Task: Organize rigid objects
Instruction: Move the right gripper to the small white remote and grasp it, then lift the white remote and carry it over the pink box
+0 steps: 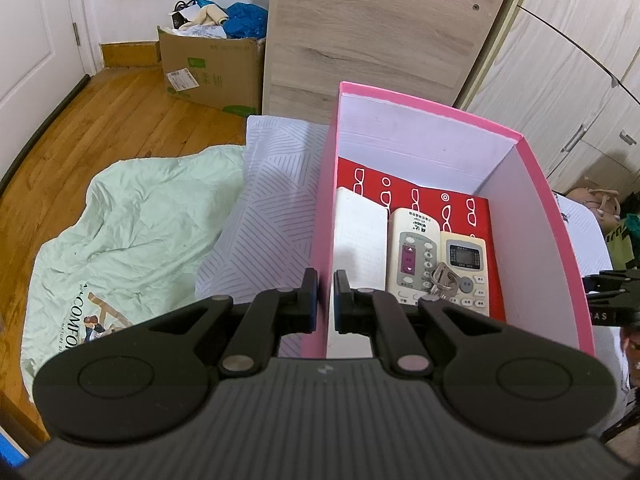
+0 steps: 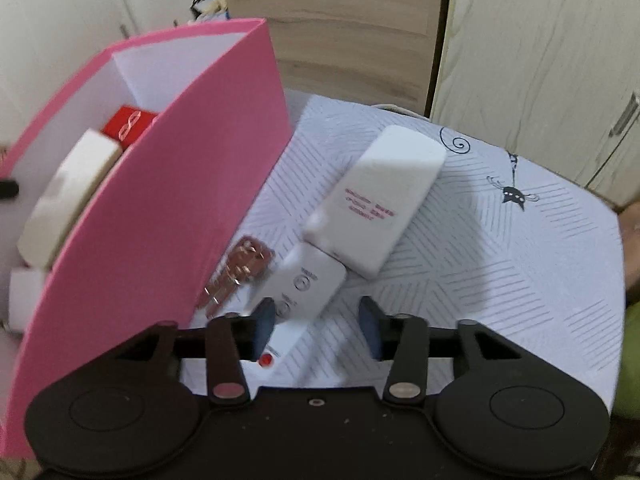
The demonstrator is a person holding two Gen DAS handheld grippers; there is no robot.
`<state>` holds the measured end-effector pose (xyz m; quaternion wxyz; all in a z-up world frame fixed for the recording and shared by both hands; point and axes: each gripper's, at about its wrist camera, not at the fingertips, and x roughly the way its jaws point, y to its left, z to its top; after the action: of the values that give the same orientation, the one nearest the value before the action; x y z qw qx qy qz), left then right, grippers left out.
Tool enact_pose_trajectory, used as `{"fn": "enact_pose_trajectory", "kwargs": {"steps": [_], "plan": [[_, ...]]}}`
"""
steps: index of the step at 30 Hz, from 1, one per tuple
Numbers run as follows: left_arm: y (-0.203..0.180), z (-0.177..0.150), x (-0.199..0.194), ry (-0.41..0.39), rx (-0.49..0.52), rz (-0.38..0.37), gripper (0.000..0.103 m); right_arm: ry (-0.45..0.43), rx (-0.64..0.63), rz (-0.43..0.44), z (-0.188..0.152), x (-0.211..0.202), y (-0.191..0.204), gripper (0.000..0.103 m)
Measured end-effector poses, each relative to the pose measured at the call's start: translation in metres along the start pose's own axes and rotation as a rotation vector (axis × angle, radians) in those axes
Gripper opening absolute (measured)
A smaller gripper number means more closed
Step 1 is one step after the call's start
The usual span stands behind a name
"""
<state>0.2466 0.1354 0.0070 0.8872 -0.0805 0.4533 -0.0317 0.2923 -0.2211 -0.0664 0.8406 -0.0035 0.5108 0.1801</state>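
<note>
Pink box [image 1: 548, 216] standing on a striped sheet [image 2: 500, 272], tall thin card walls, light and easy to tip or buckle if squeezed hard. Left gripper [image 1: 326, 296] clamped shut on the box's near wall, one finger outside, one inside, steadying it. Inside, on a red book [image 1: 424, 196] lying flat: a white pad [image 1: 360, 232], two remotes [image 1: 416, 256] side by side, and a bunch of keys [image 1: 442, 280] resting across them.

Outside the box, on the sheet just beside its wall: a large white remote [image 2: 384, 196] face down, its lower end overlapping a slim white remote [image 2: 304, 292], and a second set of keys [image 2: 240, 272] close against the box. Hard plastic shells, light, stiff, smooth and likely a bit slippery; best gripped across the narrow width, near the middle, so neither end droops.

Right gripper [image 2: 316, 328] poised over the slim remote, fingers spread apart with nothing pressed between them; left finger [image 2: 262, 328] over the remote's edge, right finger well clear. Keys small, loose, jangly, awkward; best pinched at the ring or the heads.
</note>
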Motion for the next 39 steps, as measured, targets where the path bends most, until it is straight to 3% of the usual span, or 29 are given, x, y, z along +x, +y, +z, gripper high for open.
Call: {"fn": "enact_pose_trajectory", "kwargs": {"steps": [5, 7, 11, 15, 18, 22, 24, 28, 29, 30, 32, 39], "plan": [[0.002, -0.001, 0.0, 0.001, -0.016, -0.01, 0.006, -0.015, 0.038, -0.043, 0.0, 0.006, 0.009, 0.058], [0.003, 0.0, 0.0, 0.003, -0.018, -0.013, 0.006, -0.026, 0.044, -0.041, -0.001, 0.008, 0.011, 0.064], [0.003, 0.0, 0.0, 0.003, -0.019, -0.011, 0.006, -0.025, -0.031, -0.069, -0.003, 0.012, 0.026, 0.068], [0.003, 0.0, 0.001, 0.001, -0.013, -0.01, 0.006, -0.027, -0.186, -0.091, -0.013, 0.009, 0.038, 0.064], [0.002, 0.0, 0.001, 0.002, -0.013, -0.01, 0.006, 0.018, -0.23, -0.059, -0.018, 0.001, 0.034, 0.047], [0.002, 0.0, 0.001, 0.002, -0.011, -0.007, 0.006, 0.039, -0.237, -0.042, -0.021, -0.003, 0.022, 0.046], [0.003, 0.0, 0.001, 0.001, -0.013, -0.008, 0.006, 0.035, -0.215, -0.035, -0.019, -0.001, 0.019, 0.055], [0.002, -0.001, 0.001, 0.0, -0.01, -0.003, 0.006, -0.014, -0.205, -0.022, -0.016, 0.006, 0.02, 0.059], [0.002, -0.001, 0.001, 0.001, -0.012, -0.004, 0.006, -0.029, -0.211, -0.022, -0.016, 0.006, 0.022, 0.047], [0.002, -0.001, 0.001, 0.001, -0.014, -0.005, 0.006, -0.039, -0.212, -0.016, -0.016, 0.004, 0.025, 0.043], [0.002, -0.001, 0.001, -0.001, -0.008, -0.004, 0.006, -0.064, -0.17, -0.045, -0.015, 0.001, 0.026, 0.043], [-0.001, -0.001, -0.001, -0.004, -0.004, -0.001, 0.006, -0.212, -0.162, -0.019, -0.012, -0.045, 0.035, 0.043]]}}
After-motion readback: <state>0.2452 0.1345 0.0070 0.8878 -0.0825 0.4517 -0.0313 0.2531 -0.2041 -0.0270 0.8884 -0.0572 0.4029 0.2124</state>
